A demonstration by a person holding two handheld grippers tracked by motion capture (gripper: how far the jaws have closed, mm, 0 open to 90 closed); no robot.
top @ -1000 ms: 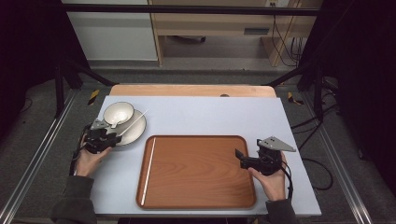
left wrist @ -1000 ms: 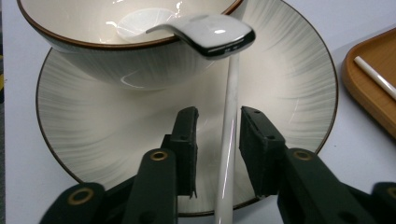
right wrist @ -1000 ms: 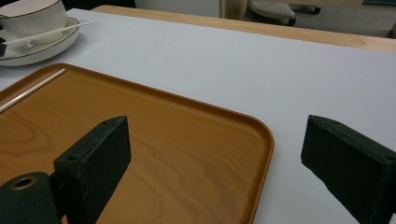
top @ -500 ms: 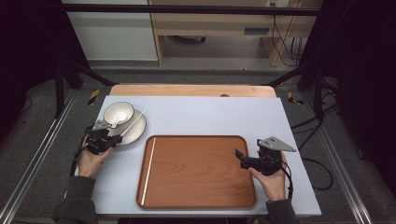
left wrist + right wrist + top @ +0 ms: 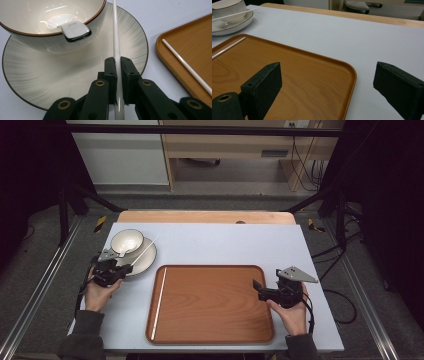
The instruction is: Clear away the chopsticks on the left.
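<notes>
Currently the left claw (image 5: 117,65) is clenched on a white chopstick (image 5: 116,37) lying across the plate (image 5: 75,77), jaws having just closed onto it. Risk: the stick is thin and smooth and gripped near one end, so it may pivot or slip out on lifting; its far end passes right beside the bowl (image 5: 37,27) and could knock it. The bowl sits on the plate with a spoon (image 5: 75,31) resting in it, handle over the rim. Next over, the wooden tray (image 5: 210,305) holds a second chopstick (image 5: 158,302) along its left edge. On the right of the surface (image 5: 225,245), the right claw (image 5: 329,87) hangs released over the tray's right edge, holding nothing.
</notes>
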